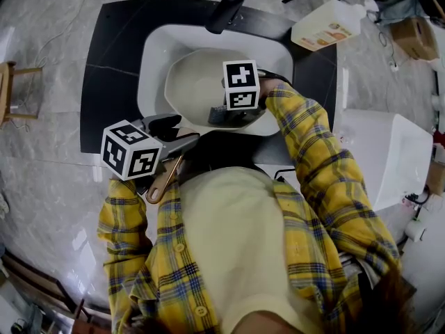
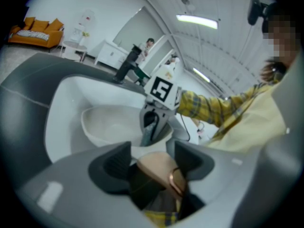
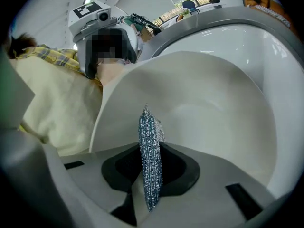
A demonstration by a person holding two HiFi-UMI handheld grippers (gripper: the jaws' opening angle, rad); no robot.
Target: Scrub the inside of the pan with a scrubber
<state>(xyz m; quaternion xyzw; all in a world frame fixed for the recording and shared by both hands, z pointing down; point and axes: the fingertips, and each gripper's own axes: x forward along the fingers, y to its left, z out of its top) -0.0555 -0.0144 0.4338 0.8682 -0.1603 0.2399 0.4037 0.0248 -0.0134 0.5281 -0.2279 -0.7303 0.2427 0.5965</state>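
Observation:
A cream pan [image 1: 191, 82] sits tilted in the white sink [image 1: 156, 47], its inside facing me. Its tan wooden handle [image 1: 163, 179] with a copper ring [image 2: 175, 182] points toward my body. My left gripper [image 1: 179, 141] is shut on that handle [image 2: 159, 167], just off the sink's near rim. My right gripper [image 1: 229, 113] reaches into the pan [image 3: 204, 118] at its near right side and is shut on a blue-silver mesh scrubber [image 3: 150, 160], which stands on edge between the jaws. The scrubber's tip lies close to the pan's inner wall; contact cannot be told.
The sink is set in a black counter [image 1: 104, 82]. A dark faucet [image 1: 229, 2] rises at the back of the sink. A soap bottle [image 1: 327, 25] lies at the back right. A white box [image 1: 389, 152] stands on the right, a wooden stool [image 1: 7, 92] on the left.

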